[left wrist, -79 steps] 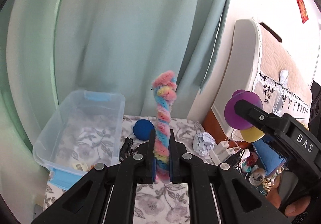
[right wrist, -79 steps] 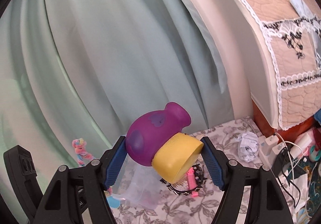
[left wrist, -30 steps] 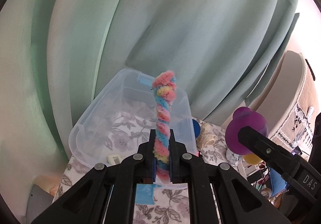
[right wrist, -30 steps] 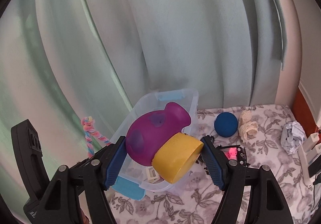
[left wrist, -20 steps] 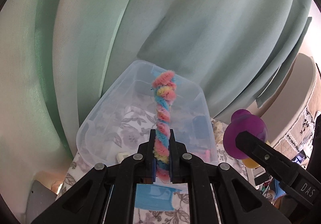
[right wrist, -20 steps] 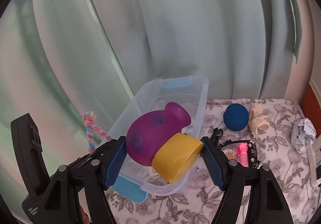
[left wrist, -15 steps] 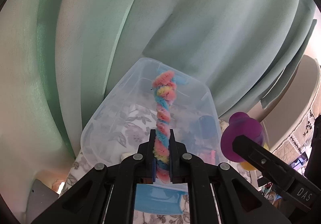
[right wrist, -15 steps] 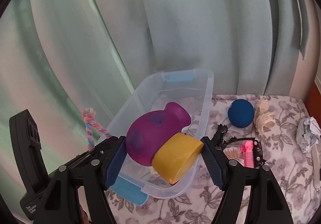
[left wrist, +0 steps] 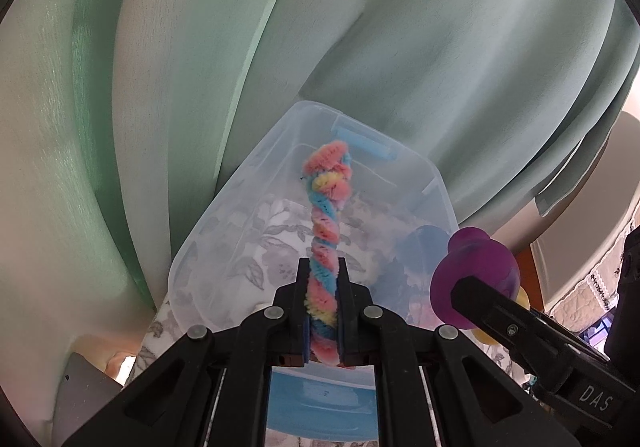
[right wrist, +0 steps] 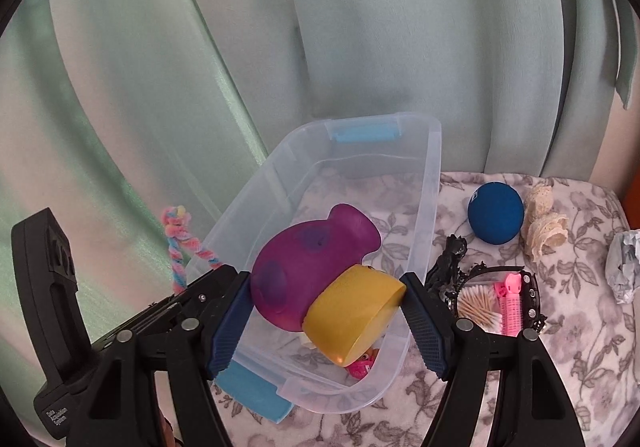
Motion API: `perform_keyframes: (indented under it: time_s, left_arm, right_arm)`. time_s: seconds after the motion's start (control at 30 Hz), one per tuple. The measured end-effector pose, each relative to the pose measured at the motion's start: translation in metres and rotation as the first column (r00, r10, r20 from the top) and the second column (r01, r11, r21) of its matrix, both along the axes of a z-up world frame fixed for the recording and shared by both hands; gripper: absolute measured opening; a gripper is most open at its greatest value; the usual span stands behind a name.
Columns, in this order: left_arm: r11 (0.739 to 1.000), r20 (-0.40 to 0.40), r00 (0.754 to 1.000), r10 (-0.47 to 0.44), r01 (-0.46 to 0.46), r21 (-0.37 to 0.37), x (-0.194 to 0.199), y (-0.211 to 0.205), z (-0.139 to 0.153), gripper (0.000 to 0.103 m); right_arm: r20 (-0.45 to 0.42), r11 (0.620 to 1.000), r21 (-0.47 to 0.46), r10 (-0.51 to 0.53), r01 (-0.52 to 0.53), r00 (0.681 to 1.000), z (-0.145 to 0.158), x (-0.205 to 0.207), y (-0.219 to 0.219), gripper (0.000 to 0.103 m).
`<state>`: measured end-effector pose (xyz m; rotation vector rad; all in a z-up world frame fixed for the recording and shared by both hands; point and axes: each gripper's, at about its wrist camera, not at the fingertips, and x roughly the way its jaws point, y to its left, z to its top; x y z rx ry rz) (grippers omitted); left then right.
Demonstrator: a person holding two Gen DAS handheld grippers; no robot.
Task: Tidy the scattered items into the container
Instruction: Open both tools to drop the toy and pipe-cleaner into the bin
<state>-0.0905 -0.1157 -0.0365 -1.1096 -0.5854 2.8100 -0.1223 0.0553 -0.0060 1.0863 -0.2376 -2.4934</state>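
**A:** Left wrist view first. What have you got?

**B:** Twisted pink, blue and yellow chenille stick (left wrist: 326,231), standing up the middle of the frame. My left gripper (left wrist: 323,313) is pinched right down on its lower end. Behind it, centre frame, sits the clear plastic storage bin with blue handles (left wrist: 208,243), so the stick's tip is over the bin. At lower right my other gripper carries something purple.

**A:** And the right wrist view?

**B:** My right gripper (right wrist: 326,317) stands wide, its pads pressed on a purple rubber bulb-shaped toy with a yellow cup-like base (right wrist: 316,271), held above the bin's (right wrist: 428,215) near end, centre frame. A small pink thing lies on the bin floor below.

**A:** How to finish well?

**B:** I'd judge both loads should clear the rim, then sink low inside before I let go, so the toy doesn't bounce out. At right, a dark blue ball (right wrist: 496,213) waits on the floral cloth (right wrist: 580,327).
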Motion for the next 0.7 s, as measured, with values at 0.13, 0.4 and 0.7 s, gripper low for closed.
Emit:
perform_keyframes:
  time_s: [0.13,0.4,0.7]
  left_arm:
    - [1.0,0.002,1.0,0.003,-0.003,-0.002,-0.004,0.0,-0.001,0.009]
    - [1.0,0.003,1.0,0.004,-0.004,-0.017,-0.008,0.003,-0.002,0.027]
    - [1.0,-0.013,1.0,-0.004,0.003,-0.03,-0.001,0.008,0.008,0.049]
  right_arm:
    - [0.001,1.0,0.002,0.003,-0.003,1.0,-0.001,-0.002,-0.001,0.077]
    - [-0.015,1.0,-0.011,-0.001,0.001,1.0,0.002,-0.001,0.001,0.077]
    - [-0.032,0.999,-0.019,-0.032,0.031,0.999,0.009,0.006,0.01,0.077]
